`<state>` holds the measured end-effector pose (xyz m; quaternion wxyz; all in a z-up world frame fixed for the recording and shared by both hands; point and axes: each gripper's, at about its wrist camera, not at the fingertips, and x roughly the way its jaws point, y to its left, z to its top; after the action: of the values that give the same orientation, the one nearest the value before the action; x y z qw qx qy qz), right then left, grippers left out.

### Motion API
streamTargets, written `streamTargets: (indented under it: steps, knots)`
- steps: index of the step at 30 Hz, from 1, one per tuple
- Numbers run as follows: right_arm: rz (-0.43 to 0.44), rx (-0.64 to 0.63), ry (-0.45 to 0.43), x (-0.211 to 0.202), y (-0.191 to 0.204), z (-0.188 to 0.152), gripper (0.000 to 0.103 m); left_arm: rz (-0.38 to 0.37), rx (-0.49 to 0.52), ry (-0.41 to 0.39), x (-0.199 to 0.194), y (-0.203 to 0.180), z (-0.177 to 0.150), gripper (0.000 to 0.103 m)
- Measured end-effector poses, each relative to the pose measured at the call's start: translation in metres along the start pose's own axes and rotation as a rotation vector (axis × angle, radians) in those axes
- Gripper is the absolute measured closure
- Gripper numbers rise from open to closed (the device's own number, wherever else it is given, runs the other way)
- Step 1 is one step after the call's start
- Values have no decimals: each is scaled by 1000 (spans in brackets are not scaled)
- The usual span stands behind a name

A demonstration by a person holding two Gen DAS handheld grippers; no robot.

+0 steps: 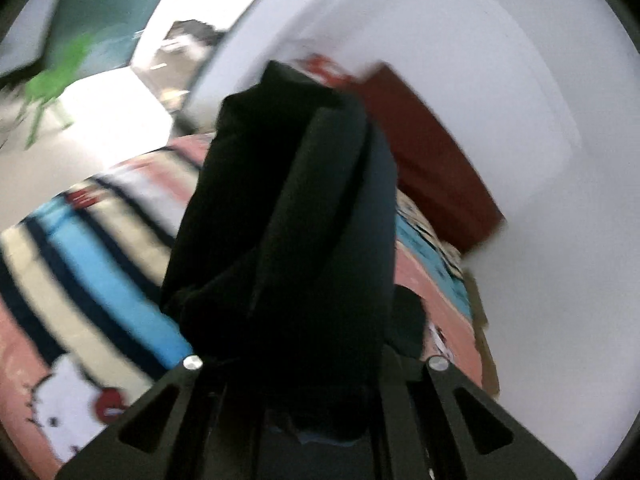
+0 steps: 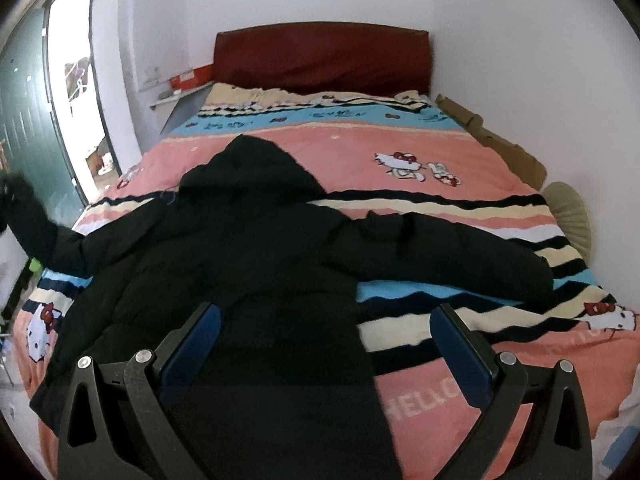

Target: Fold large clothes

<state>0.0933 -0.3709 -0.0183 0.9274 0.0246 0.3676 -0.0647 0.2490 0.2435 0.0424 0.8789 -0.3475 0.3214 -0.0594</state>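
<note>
A large black hooded jacket (image 2: 240, 248) lies spread face down on the bed, hood toward the headboard, right sleeve (image 2: 440, 248) stretched out to the right. Its left sleeve (image 2: 28, 216) is lifted at the bed's left edge. My left gripper (image 1: 312, 216) is shut on that black sleeve (image 1: 248, 200), which bunches around the fingers and hides them; the view is blurred. My right gripper (image 2: 326, 320) is open and empty, hovering above the jacket's lower hem, blue pads (image 2: 460, 344) wide apart.
The bed carries a pink, blue and striped Hello Kitty cover (image 2: 400, 152) with a dark red headboard (image 2: 320, 56) against the white wall. Cardboard (image 2: 500, 144) lines the bed's right side. A doorway (image 2: 76, 92) and a green chair (image 1: 52, 84) are on the left.
</note>
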Motion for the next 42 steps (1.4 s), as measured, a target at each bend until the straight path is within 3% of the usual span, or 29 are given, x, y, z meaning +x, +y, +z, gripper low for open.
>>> streamTargets:
  steps: [5, 10, 17, 21, 23, 25, 26, 28, 33, 35, 42]
  knots:
    - [-19, 44, -26, -6, -33, -1, 1, -92, 211, 90, 47, -124, -35, 97]
    - [-43, 79, -46, -12, -60, -2, 1, -102, 378, 260, 129, -214, -113, 97]
    - [-92, 130, -47, -7, -96, -6, 1, 36, 532, 478, 240, -248, -246, 96]
    - [-107, 157, -16, 10, -107, -12, 1, 142, 670, 548, 282, -237, -310, 90]
    - [-104, 164, 11, 23, -108, -16, 1, 172, 734, 589, 290, -234, -342, 81]
    - [-102, 160, 27, 32, -106, -18, 1, 168, 773, 614, 293, -229, -360, 66]
    - [-99, 158, 32, 36, -106, -18, 1, 158, 794, 612, 290, -229, -368, 64]
    - [-90, 159, 35, 41, -103, -17, 1, 119, 820, 611, 285, -234, -367, 53]
    - [-56, 140, 21, 43, -85, -7, 1, -29, 809, 578, 245, -251, -332, 47]
    - [-40, 126, 15, 42, -76, -2, 1, -55, 798, 552, 227, -259, -317, 47]
    - [13, 80, -15, 24, -34, 13, 1, -12, 857, 442, 135, -250, -227, 47]
